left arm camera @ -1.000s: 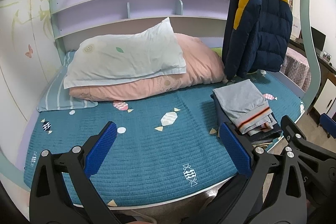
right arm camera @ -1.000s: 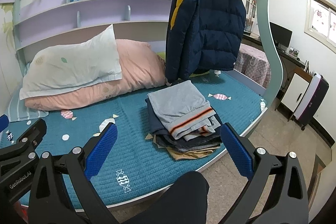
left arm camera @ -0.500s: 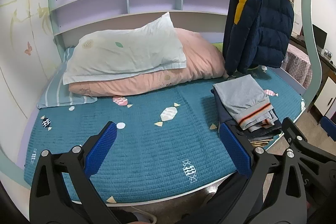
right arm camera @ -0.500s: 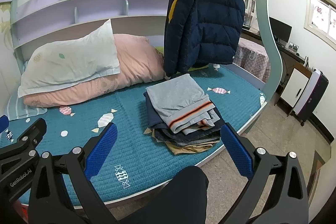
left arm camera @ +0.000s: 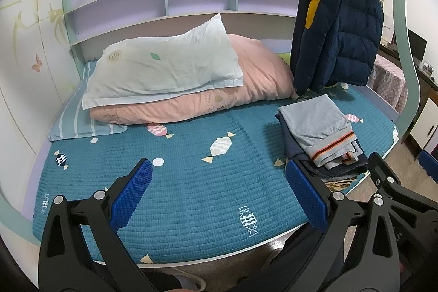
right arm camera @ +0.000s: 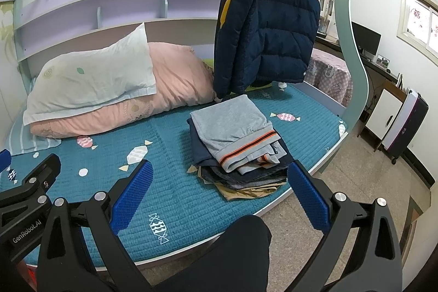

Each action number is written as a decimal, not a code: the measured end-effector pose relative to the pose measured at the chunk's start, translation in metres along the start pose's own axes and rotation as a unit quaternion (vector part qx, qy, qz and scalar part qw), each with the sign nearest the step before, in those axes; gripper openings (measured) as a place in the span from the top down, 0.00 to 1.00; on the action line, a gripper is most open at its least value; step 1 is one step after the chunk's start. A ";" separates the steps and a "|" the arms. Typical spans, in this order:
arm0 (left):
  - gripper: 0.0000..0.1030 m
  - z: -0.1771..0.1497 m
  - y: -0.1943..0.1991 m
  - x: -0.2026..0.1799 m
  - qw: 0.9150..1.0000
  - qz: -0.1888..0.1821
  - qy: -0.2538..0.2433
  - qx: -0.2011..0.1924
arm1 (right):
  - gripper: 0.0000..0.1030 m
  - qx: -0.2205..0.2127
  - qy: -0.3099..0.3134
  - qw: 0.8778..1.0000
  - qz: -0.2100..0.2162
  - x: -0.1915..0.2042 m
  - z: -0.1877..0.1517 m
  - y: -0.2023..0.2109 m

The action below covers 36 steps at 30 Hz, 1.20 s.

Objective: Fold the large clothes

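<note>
Clothes for folding come down, by my judgement, to the jacket [right arm camera: 267, 26], since it is the one large piece not yet folded: it hangs from a hanger on the rail above the bed [left arm camera: 191, 182], its hem just over the mattress at the far right corner. It looks puffy and quilted, so probably light but bulky, springy and rather slick; the collar or shoulders near the hanger seem the surest hold, one tong on each. Behind the bed's middle lie a pink quilt [left arm camera: 257, 78] with a pillow [left arm camera: 164, 70] on it. Just in front of the jacket, near the bed's front edge, sits a stack [right arm camera: 235, 138] of folded clothes. Low over the bed's front edge hover the left gripper [left arm camera: 219, 196] and right gripper [right arm camera: 219, 196], both spread wide and empty.
</note>
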<state>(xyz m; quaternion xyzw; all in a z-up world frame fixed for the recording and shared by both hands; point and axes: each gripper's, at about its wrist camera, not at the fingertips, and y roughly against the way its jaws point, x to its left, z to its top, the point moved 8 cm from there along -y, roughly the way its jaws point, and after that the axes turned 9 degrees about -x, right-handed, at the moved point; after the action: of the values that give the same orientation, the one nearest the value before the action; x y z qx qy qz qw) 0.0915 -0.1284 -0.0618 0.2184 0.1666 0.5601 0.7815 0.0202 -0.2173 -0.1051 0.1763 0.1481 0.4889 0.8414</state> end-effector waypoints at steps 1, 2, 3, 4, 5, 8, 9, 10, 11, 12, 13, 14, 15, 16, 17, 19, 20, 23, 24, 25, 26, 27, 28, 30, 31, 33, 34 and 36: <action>0.05 0.000 0.000 0.001 1.000 0.000 0.000 0.000 | 0.07 -0.001 0.000 1.000 0.000 0.000 0.000 0.000; 0.05 0.000 0.000 0.001 1.000 0.000 -0.001 0.000 | 0.07 -0.001 0.000 1.000 0.000 0.000 0.000 0.000; 0.05 0.000 0.000 0.001 1.000 0.000 -0.001 0.000 | 0.07 -0.001 0.001 1.000 -0.001 0.000 0.000 -0.001; 0.05 0.000 0.000 0.001 1.000 -0.001 -0.001 0.000 | 0.07 -0.002 0.001 1.000 -0.001 0.000 0.000 0.000; 0.05 0.000 0.000 0.001 1.000 -0.001 0.000 -0.001 | 0.07 -0.002 0.000 1.000 -0.001 0.000 0.001 0.000; 0.05 0.001 0.000 0.001 1.000 -0.001 -0.001 -0.002 | 0.07 -0.002 -0.003 1.000 0.001 0.000 0.001 0.000; 0.05 0.001 0.000 0.001 1.000 -0.001 -0.002 -0.002 | 0.07 -0.001 -0.003 1.000 0.000 0.000 0.001 0.000; 0.05 0.001 0.000 0.001 1.000 -0.001 -0.003 -0.001 | 0.07 -0.002 -0.002 1.000 0.000 0.000 0.001 0.000; 0.05 0.000 0.000 0.001 1.000 -0.001 -0.003 -0.001 | 0.07 -0.001 -0.002 1.000 -0.001 0.000 0.001 0.000; 0.05 0.000 0.000 0.001 1.000 0.000 -0.002 -0.002 | 0.07 -0.001 -0.002 1.000 -0.003 -0.001 0.002 0.001; 0.05 0.001 0.000 0.001 1.000 -0.001 -0.001 -0.001 | 0.07 -0.002 -0.001 1.000 -0.004 -0.001 0.002 0.001; 0.05 0.001 0.000 0.001 1.000 -0.002 -0.001 -0.001 | 0.07 -0.002 -0.001 1.000 -0.004 -0.001 0.002 0.002; 0.05 0.001 0.000 0.001 1.000 -0.004 -0.001 -0.001 | 0.07 -0.002 -0.002 1.000 -0.003 -0.001 0.002 0.002; 0.05 0.001 0.000 0.001 1.000 -0.005 -0.001 -0.001 | 0.07 -0.001 -0.002 1.000 -0.003 -0.001 0.002 0.002; 0.05 0.002 0.001 0.001 1.000 -0.006 0.000 -0.002 | 0.07 -0.002 -0.002 1.000 -0.003 -0.001 0.002 0.002; 0.05 0.004 0.002 0.002 1.000 -0.008 -0.001 -0.003 | 0.07 -0.003 -0.004 1.000 -0.003 -0.002 0.003 0.002; 0.05 0.005 0.002 0.003 1.000 -0.009 -0.002 -0.004 | 0.07 -0.003 -0.004 1.000 -0.004 -0.002 0.003 0.003; 0.05 0.005 0.003 0.003 1.000 -0.011 0.000 -0.002 | 0.07 -0.004 -0.003 1.000 -0.006 -0.002 0.004 0.004; 0.05 0.006 0.003 0.003 1.000 -0.013 0.000 -0.002 | 0.07 -0.005 -0.004 1.000 -0.006 -0.002 0.004 0.005; 0.05 0.006 0.004 0.004 1.000 -0.014 -0.001 -0.002 | 0.07 -0.005 -0.004 1.000 -0.006 -0.003 0.004 0.005; 0.05 0.006 0.004 0.004 1.000 -0.015 -0.001 -0.003 | 0.07 -0.004 -0.004 1.000 -0.006 -0.003 0.004 0.005; 0.05 0.006 0.004 0.004 1.000 -0.014 -0.001 -0.003 | 0.07 -0.004 -0.003 1.000 -0.006 -0.003 0.004 0.005; 0.05 0.007 0.004 0.004 1.000 -0.014 -0.001 -0.003 | 0.07 -0.005 -0.003 1.000 -0.006 -0.003 0.004 0.005; 0.05 0.008 0.004 0.005 1.000 -0.015 -0.003 -0.004 | 0.07 -0.007 -0.003 1.000 -0.007 -0.004 0.005 0.006; 0.05 0.009 0.004 0.005 1.000 -0.015 -0.003 -0.004 | 0.07 -0.007 -0.004 1.000 -0.008 -0.004 0.005 0.007; 0.05 0.008 0.004 0.004 1.000 -0.015 -0.003 -0.004 | 0.07 -0.006 -0.006 1.000 -0.007 -0.005 0.005 0.008; 0.05 0.008 0.004 0.004 1.000 -0.015 -0.003 -0.005 | 0.07 -0.007 -0.004 1.000 -0.008 -0.004 0.005 0.008; 0.05 0.008 0.004 0.004 1.000 -0.015 -0.002 -0.004 | 0.07 -0.007 -0.004 1.000 -0.008 -0.005 0.005 0.007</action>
<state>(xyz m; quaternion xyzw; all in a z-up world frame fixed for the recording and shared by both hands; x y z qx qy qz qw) 0.0939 -0.1245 -0.0527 0.2137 0.1662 0.5483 0.7912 0.0143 -0.2186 -0.0972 0.1711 0.1426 0.4826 0.8471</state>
